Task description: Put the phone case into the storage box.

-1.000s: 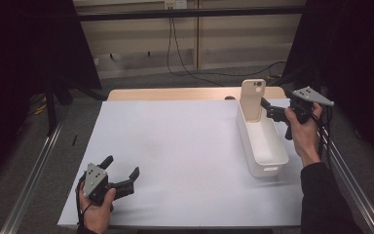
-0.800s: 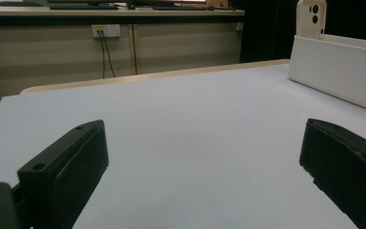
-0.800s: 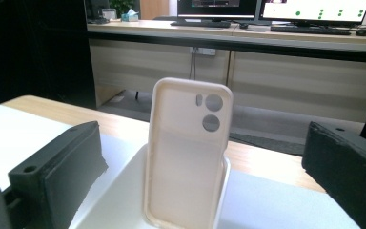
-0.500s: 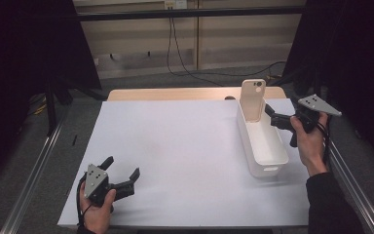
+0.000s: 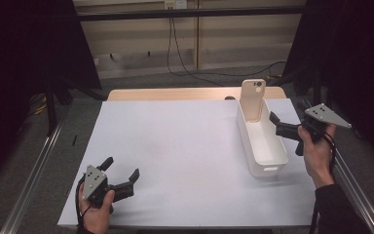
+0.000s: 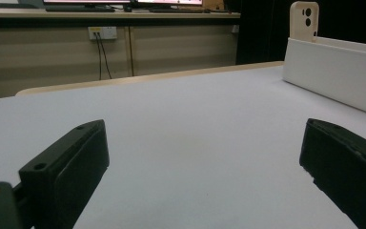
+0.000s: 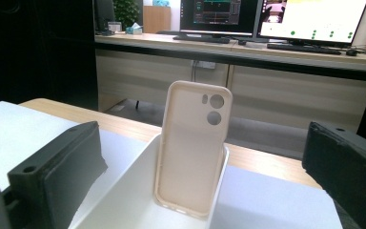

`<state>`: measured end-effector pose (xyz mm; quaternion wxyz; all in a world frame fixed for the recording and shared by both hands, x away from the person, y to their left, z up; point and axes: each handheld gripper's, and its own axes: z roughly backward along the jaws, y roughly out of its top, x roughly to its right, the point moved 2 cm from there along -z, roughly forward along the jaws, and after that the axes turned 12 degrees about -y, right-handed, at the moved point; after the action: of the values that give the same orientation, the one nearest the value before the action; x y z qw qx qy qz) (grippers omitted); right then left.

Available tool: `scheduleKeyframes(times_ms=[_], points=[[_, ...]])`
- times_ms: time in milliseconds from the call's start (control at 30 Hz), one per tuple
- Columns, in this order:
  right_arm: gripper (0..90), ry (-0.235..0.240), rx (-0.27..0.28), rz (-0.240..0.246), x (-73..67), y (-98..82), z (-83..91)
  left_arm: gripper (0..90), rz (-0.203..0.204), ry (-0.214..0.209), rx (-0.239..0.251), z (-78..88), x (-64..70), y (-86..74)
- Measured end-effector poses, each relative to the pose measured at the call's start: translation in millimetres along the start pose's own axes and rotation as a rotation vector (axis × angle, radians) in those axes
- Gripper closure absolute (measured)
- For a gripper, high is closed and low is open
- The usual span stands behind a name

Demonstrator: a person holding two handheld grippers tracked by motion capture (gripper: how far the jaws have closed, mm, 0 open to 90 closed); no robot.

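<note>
Two grippers, both with jaws spread and nothing in them. Nearest me, my left gripper (image 5: 121,183) rests low on the white table sheet (image 5: 175,146) at the front left corner, same spot as a second ago. My right gripper (image 5: 278,127) has changed: a second ago it was up against the phone case (image 5: 252,100), now it has backed off to the right of the white bin (image 5: 263,141), well short of the case. The case stands upright against the bin's far end wall (image 7: 193,152), nothing touching it. I'd judge the placing done and the release clean; only the retreat is left.
</note>
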<state>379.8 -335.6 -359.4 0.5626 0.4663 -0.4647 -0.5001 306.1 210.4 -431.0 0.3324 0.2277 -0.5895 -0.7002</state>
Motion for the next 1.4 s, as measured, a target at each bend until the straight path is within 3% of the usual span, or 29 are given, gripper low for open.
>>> scheduleKeyframes(times_ms=[367, 500, 700, 1000, 1400], points=[[0.0, 0.030, 0.007, -0.033, -2.5, -5.4, 22.7, 2.5, 0.008, -0.005, -0.001, 0.3, 0.7, -0.5], [0.0, 0.038, 0.001, -0.016, -3.2, -11.7, 30.2, 2.5, 0.010, -0.011, 0.004, 0.2, 1.2, -0.2], [0.0, 0.064, 0.010, -0.049, -1.4, -14.6, 41.3, 2.5, 0.013, -0.009, 0.007, -0.1, 1.4, 0.1], [0.0, 0.047, 0.031, -0.042, -6.6, -25.8, 60.7, 2.5, 0.014, -0.009, 0.003, 0.2, 1.5, -0.3], [0.0, 0.028, 0.002, -0.048, -7.0, -45.7, 82.7, 2.5, 0.009, -0.010, -0.004, 0.4, 1.4, -0.6]])
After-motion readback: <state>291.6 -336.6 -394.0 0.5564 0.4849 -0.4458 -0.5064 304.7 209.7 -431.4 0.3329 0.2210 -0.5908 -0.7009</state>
